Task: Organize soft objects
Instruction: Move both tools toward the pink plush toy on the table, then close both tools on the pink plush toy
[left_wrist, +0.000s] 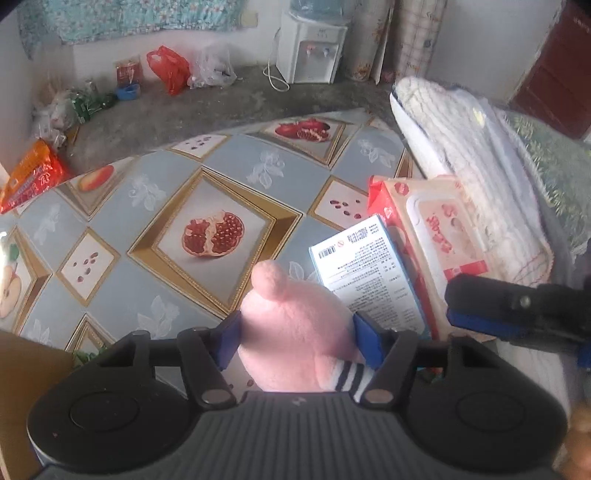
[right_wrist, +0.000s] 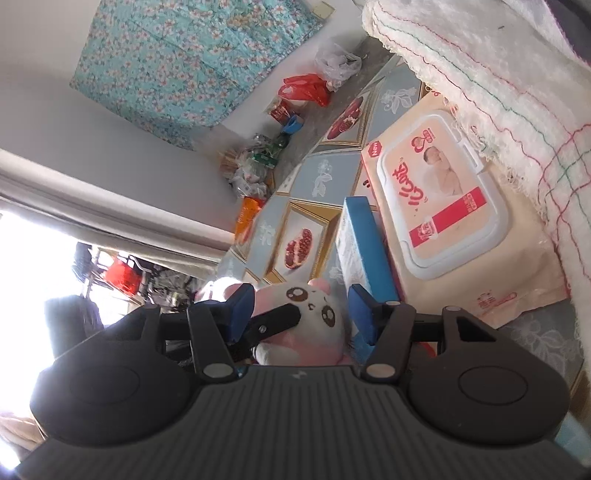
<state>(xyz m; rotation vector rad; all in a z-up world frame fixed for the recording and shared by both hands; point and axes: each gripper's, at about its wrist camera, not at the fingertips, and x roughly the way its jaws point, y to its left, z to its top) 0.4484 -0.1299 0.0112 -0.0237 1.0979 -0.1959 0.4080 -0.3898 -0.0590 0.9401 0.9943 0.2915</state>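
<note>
Left tongs (left_wrist: 295, 332) pinching pink plush toy (left_wrist: 295, 343) by its body, above the table (left_wrist: 110, 221) near its right edge. Right tongs (right_wrist: 301, 314) flank its face, pads apart from it; wipes pack (right_wrist: 443, 206) beside.

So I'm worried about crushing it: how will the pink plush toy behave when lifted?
The pink plush toy looks soft and fuzzy, so it will probably squash, not break. The left claw pads already press its sides. Its stubby ear may flop. Likely light for its size.
</note>
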